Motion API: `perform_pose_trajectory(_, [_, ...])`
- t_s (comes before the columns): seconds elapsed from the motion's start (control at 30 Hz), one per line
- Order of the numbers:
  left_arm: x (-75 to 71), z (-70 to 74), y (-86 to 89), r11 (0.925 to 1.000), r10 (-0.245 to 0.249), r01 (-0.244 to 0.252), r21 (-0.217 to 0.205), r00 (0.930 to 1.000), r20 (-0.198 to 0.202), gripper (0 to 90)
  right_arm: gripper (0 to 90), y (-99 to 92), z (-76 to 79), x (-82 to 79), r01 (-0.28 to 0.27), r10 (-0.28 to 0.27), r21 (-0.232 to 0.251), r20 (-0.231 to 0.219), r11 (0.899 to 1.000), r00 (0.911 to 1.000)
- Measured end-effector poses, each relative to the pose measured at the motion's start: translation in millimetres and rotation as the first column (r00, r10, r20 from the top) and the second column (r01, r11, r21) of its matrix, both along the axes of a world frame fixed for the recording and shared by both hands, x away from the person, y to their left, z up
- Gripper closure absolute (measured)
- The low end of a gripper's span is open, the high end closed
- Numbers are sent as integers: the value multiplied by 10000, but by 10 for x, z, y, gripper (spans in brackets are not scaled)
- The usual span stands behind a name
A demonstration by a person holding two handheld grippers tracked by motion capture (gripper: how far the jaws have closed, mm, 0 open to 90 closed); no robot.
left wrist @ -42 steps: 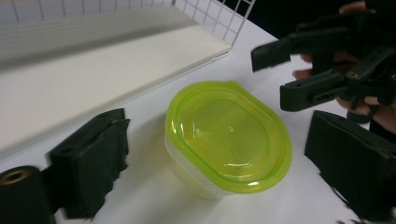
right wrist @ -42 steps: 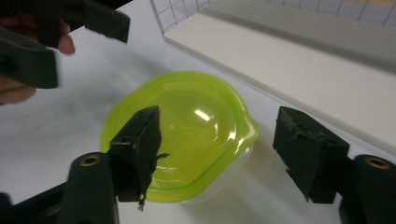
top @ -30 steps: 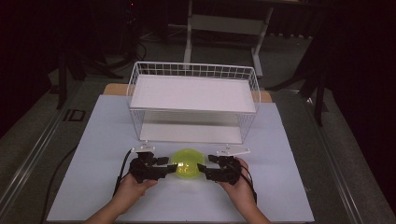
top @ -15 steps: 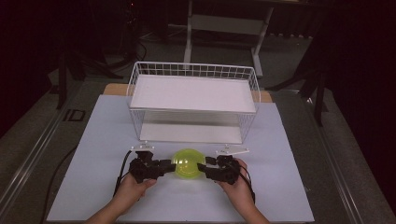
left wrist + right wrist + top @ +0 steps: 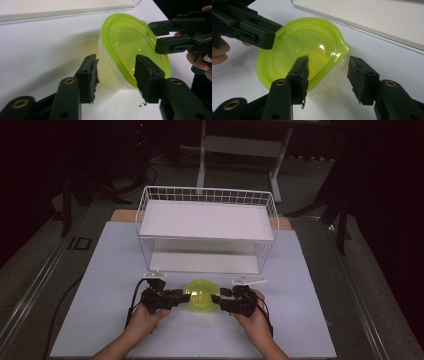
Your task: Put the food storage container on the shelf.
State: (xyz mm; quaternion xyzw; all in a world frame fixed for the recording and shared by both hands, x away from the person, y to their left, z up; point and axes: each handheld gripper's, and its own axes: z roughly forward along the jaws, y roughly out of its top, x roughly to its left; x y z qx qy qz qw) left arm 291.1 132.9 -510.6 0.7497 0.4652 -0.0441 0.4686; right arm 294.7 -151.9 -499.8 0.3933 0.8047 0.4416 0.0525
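Green-lidded tub (image 5: 201, 295) btwn both grippers; white rack (image 5: 207, 227) in high view.

Your high view looks forward and down over the table (image 5: 100, 285), rack (image 5: 207, 220) at twelve o'clock. Both gripper views sit close, facing each other across the shared green-lidded container (image 5: 130, 47) between them.

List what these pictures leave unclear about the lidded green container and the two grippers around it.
- Container, high view: too small to tell whether either gripper touches it.
- Left gripper, left gripper view: its right jaw covers the lid's edge, so contact is unclear.
- Right gripper, right gripper view: its left jaw overlaps the lid's rim; pressing or hovering cannot be told.
- Container's inside: green tint and glare hide any contents.
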Motion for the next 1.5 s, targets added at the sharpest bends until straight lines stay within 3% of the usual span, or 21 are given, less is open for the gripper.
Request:
perform_pose_trajectory(0.03, [-2,7,-11,10000,-23,23,-12,10000,12,611,522,0,0,-2,-23,24,13,-12,10000,10000])
perform_pose_trajectory(0.2, [-29,20,-3,10000,27,-27,55,10000,18,660,532,-15,-3,-8,-82,86,184,-197,9998,9998])
perform_pose_trajectory(0.4, [-105,38,-11,9990,-97,81,-440,9993,-375,733,690,-22,34,-44,144,-111,494,-664,9987,9977])
perform_pose_trajectory(0.53, [-198,75,-49,9998,66,-68,-208,9999,-84,767,755,-55,45,-60,461,-376,864,-965,9952,9946])
perform_pose_trajectory(0.63, [-220,111,-98,9994,110,-115,312,9998,164,820,794,-36,103,-86,645,-620,451,-535,9969,9966])
perform_pose_trajectory(0.83, [-164,171,-81,9996,259,-266,105,9979,599,823,794,-4,183,-61,860,-860,285,-29,9959,9963])
perform_pose_trajectory(1.03, [-44,208,-19,9985,414,-395,-367,9977,543,825,794,23,260,25,992,-1000,526,141,9937,9949])
perform_pose_trajectory(1.13, [19,236,-13,9980,555,-533,-354,9964,646,825,793,50,281,88,1156,-1170,629,197,9913,9929])
perform_pose_trajectory(1.33, [173,311,-26,9962,871,-854,-178,9871,1342,821,793,92,354,252,1447,-1474,646,402,9874,9883])
perform_pose_trajectory(1.5, [302,317,-60,9942,1077,-1066,-156,9822,1542,820,791,101,377,385,1768,-1800,677,441,9819,9827])
